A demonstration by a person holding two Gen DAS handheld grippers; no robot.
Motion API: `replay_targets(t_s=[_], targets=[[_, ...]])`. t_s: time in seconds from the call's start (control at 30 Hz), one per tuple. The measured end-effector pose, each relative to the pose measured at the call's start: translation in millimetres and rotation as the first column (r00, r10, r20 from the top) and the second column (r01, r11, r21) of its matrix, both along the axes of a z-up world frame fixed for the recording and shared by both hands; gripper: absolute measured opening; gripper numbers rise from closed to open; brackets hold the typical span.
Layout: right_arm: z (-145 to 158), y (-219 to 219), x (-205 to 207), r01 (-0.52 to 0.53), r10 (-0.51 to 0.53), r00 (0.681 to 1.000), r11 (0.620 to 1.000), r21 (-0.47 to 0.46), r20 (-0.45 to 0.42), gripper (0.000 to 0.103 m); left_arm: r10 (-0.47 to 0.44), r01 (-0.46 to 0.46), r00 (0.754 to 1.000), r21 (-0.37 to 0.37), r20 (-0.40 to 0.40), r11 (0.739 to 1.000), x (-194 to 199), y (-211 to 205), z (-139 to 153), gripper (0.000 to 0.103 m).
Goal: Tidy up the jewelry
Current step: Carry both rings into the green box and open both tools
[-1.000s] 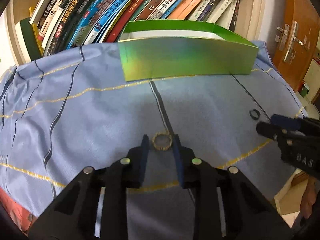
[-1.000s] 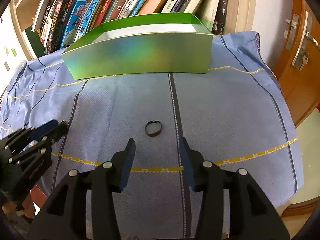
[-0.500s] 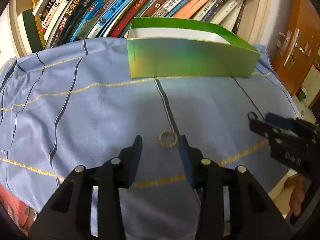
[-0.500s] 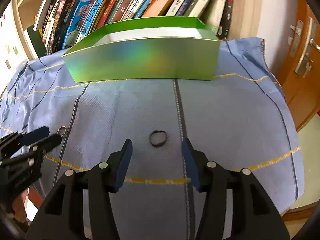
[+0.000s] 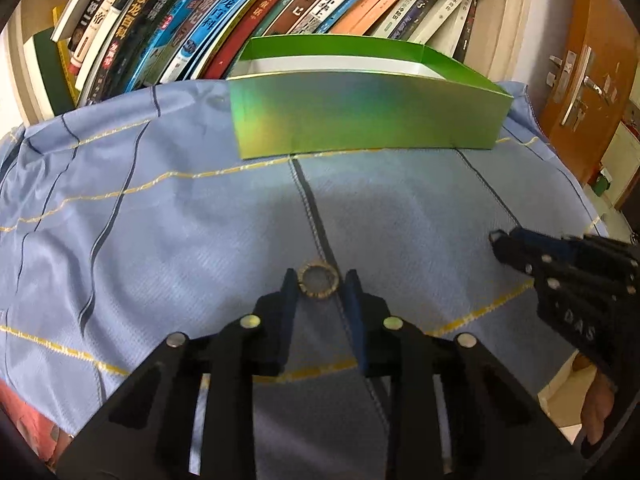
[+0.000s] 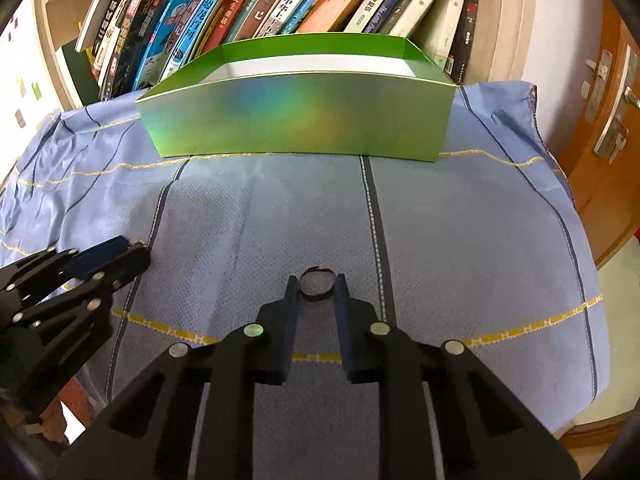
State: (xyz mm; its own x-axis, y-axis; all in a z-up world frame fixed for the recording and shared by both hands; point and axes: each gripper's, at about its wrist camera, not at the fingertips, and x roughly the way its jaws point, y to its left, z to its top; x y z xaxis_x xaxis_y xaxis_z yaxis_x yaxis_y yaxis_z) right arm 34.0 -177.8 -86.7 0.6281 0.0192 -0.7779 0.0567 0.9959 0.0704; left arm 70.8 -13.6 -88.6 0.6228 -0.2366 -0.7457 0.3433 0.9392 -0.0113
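Now, at the far left, the left tool [image 5: 318, 280] points down at the blue cloth with thin gold and dark stripes [image 5: 160, 216] that covers the counter. Its jaws are closing, and the small round gold-coloured ring with a rough edge [image 5: 319, 281] lies right between the two tips. The pads seem to touch its sides, so I judge it is pinched or almost pinched.

To the right of it, the right tool [image 6: 316, 282] does the same with the thin dark ring of metal or rubber [image 6: 316, 283]. Its jaws are closing too, and the dark ring sits between the tips, close to both pads. Whether the pads already press on it, I cannot tell for sure.

Ahead of both tools, well apart, stands the shiny green open cardboard box [image 6: 300, 120], before a row of leaning books [image 6: 240, 4].

The step in hand is the grasp of both rings together. The next move probably calls for a firm hold, then a lift over the near wall of the box, without letting a ring slip.

The left view shows the gold ring clearly, but the dark ring is hidden there behind the right tool's tips. The right view shows the dark ring, while the left tool [image 6: 132, 252] covers the gold ring.
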Motion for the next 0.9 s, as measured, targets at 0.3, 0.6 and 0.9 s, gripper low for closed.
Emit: replay_targets(t_s=[0.3,0.6,0.9], targets=[[-1,-5,-6,0.012,-0.012,1.0,1.0,0.011,0.004,0.057,0.004,-0.005,0.999,-0.036,-0.035,0.999,6,5,5,0.022],[-2,3,-3,0.019,-0.019,1.0,0.998,-0.055,0.011,0.03,0.028,-0.029,0.999,-0.013,-0.03,0.999,-4,8,1,0.023],[-3,8,0,0.018,-0.017,1.0,0.998,-0.064,0.026,0.03,0.044,-0.044,0.999,0.006,0.002,0.999,-2,-4,0,0.029]])
